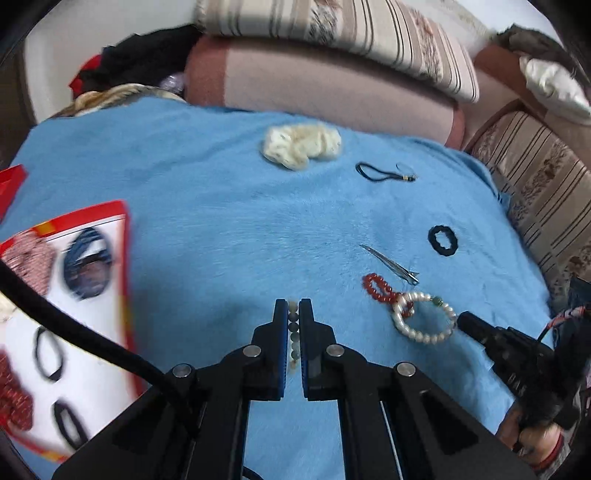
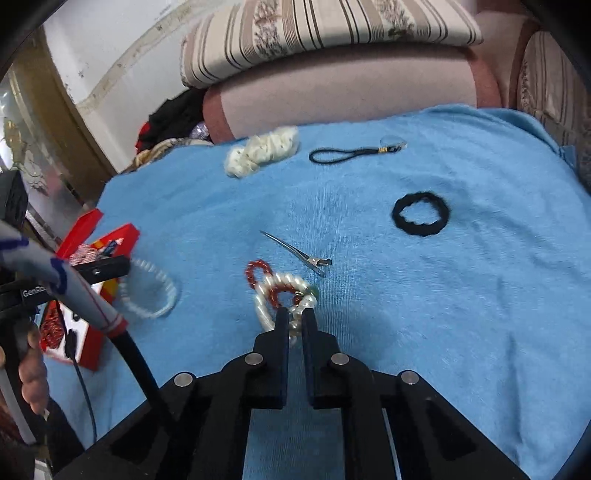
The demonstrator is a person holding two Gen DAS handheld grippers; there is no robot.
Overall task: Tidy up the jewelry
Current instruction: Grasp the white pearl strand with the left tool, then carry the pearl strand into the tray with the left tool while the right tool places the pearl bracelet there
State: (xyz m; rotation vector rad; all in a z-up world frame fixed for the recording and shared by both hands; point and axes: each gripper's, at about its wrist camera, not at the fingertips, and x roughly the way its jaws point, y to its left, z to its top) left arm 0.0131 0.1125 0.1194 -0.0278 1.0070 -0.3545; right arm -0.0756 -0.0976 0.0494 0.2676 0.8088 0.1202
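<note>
Two grippers, both clenched on bracelets. Left gripper [image 1: 293,308] has its jaws pinched on a pale grey-green bead bracelet [image 1: 293,332], beads stacked in a line between the blue pads; the right wrist view shows the same loop [image 2: 149,291] hanging from that gripper, blurred, just beside the red-rimmed white cardboard jewelry box [image 1: 92,295]. Probably it's being carried there for sorting.

Right gripper [image 2: 295,317] is closed tight on the near edge of a white pearl bracelet with one green bead [image 2: 286,299], lying on the blue fleece blanket [image 2: 443,314]. A red bead bracelet [image 2: 258,275] lies tangled through or under the pearl loop, touching it; can't tell which is on top. Gripping at the edge makes sense since the loop lies flat. Risk: lifting the pearl one may drag the red one along.

Loose on the blanket:
- silver metal hair clip [image 2: 295,254], just beyond the two bracelets
- black fabric hair tie ring [image 2: 421,214], further right
- thin black cord loop with a small gold clasp [image 2: 351,153], at the far side
- cream fluffy scrunchie [image 2: 262,151], far side, near the cord.

Box already holds black hair ties and red patterned scrunchies, so the sorting looks partly done. Striped sofa cushions [image 1: 332,29] sit behind the blanket. A person's hand [image 2: 33,373] shows at the left edge of the right wrist view.
</note>
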